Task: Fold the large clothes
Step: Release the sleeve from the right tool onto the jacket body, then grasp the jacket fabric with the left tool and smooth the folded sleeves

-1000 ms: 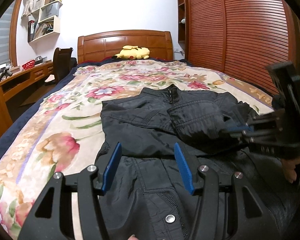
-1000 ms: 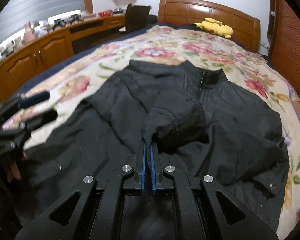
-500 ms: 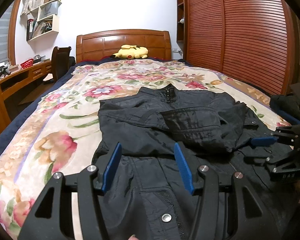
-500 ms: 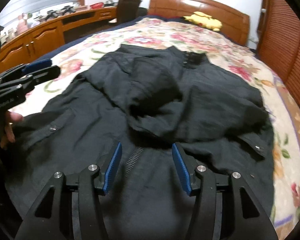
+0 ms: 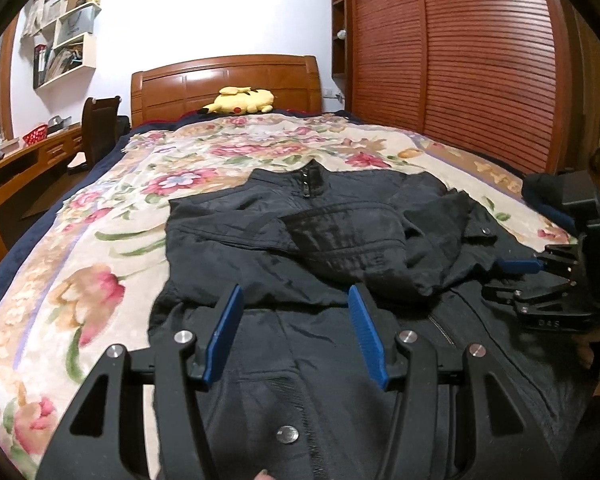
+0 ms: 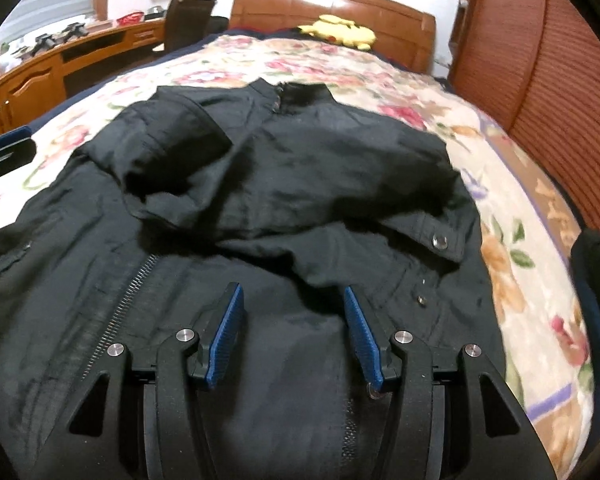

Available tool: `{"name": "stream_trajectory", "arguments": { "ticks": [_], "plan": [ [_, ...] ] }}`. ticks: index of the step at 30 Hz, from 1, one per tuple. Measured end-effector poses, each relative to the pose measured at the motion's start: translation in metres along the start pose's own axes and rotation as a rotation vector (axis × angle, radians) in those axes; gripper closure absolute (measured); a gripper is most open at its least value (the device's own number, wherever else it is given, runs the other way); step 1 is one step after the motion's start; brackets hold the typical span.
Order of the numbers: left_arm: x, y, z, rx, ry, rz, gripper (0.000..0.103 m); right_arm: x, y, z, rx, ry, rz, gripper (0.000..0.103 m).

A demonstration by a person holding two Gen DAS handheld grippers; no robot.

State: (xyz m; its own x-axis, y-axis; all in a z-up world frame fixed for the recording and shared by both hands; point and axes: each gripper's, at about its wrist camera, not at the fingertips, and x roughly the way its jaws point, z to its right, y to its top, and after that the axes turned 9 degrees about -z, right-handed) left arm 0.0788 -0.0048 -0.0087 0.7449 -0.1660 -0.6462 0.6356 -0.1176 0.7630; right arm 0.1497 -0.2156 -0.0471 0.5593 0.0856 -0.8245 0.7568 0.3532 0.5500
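1. Lying front-up on a floral bedspread, a black jacket fills the near half of a bed, its stand-up collar pointing toward the far wooden headboard
2. Both sleeves are folded in across the chest, the cuffs overlapping near the middle; a snap tab shows on the right sleeve
3. Left gripper hovers over the jacket's lower left front, its blue-padded jaws spread wide and holding nothing; whether they touch the cloth cannot be told
4. Right gripper sits over the lower right front just below the folded right sleeve, jaws likewise released and empty, with the zipper teeth running to its left
5. In the left wrist view the right gripper appears at the far right edge, jaws parted, low over the jacket's right side
6. A yellow plush toy rests against the headboard, a louvered wooden wardrobe lines the right wall, and a desk with a dark chair stands along the left
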Motion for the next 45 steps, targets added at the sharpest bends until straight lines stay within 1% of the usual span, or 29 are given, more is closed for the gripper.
{"name": "stream_trajectory", "arguments": {
  "ticks": [2,4,7,10,15,19,20,23,26,28,31,37,38,40,41,42,43,45],
  "plan": [
    [0.004,-0.001,0.007,0.015,-0.004,-0.013,0.049,0.005,-0.002,0.002,0.008,-0.018,0.004,0.050],
    [0.006,-0.002,0.014,0.031,-0.008,-0.021,0.049,0.009,-0.005,0.001,0.008,-0.012,0.007,0.050],
    [0.008,-0.003,0.023,0.054,-0.012,-0.030,0.049,0.019,-0.009,-0.003,-0.004,-0.025,-0.014,0.050],
    [0.013,0.001,0.032,0.073,-0.018,-0.046,0.049,0.019,-0.011,-0.004,-0.005,-0.034,-0.001,0.050],
    [0.020,0.015,0.044,0.077,-0.052,-0.071,0.049,0.024,-0.014,0.003,0.018,0.021,-0.008,0.049],
    [0.032,0.030,0.056,0.073,-0.067,-0.100,0.049,0.023,-0.014,0.007,0.029,0.046,-0.006,0.049],
    [0.035,0.033,0.058,0.077,-0.066,-0.107,0.049,0.023,-0.014,0.007,0.030,0.050,-0.006,0.049],
    [0.052,0.045,0.068,0.102,-0.013,-0.135,0.049,0.023,-0.014,0.008,0.034,0.063,-0.005,0.049],
    [0.073,0.055,0.071,0.090,-0.023,-0.189,0.049,0.023,-0.014,0.008,0.030,0.070,-0.009,0.049],
    [0.085,0.062,0.071,0.069,-0.011,-0.213,0.049,0.023,-0.014,0.008,0.029,0.069,-0.007,0.049],
    [0.095,0.067,0.072,0.061,-0.004,-0.225,0.049,0.022,-0.014,0.007,0.029,0.071,-0.005,0.049],
    [0.110,0.073,0.074,0.081,0.046,-0.251,0.050,0.022,-0.015,0.007,0.028,0.069,-0.004,0.049],
    [0.110,0.073,0.074,0.090,0.044,-0.245,0.051,0.022,-0.015,0.007,0.029,0.070,-0.004,0.049],
    [0.108,0.071,0.073,0.097,0.036,-0.249,0.080,0.022,-0.015,0.007,0.028,0.069,-0.005,0.049],
    [0.107,0.070,0.072,0.095,0.023,-0.262,0.084,0.022,-0.015,0.007,0.027,0.068,-0.004,0.049],
    [0.103,0.068,0.071,0.106,0.015,-0.263,0.090,0.022,-0.014,0.006,0.026,0.064,-0.003,0.049],
    [0.098,0.067,0.071,0.118,0.023,-0.248,0.094,0.021,-0.014,0.005,0.025,0.061,-0.002,0.049],
    [0.081,0.067,0.065,0.121,0.056,-0.200,0.096,0.019,-0.015,0.004,0.022,0.055,0.007,0.049]
  ]
}}
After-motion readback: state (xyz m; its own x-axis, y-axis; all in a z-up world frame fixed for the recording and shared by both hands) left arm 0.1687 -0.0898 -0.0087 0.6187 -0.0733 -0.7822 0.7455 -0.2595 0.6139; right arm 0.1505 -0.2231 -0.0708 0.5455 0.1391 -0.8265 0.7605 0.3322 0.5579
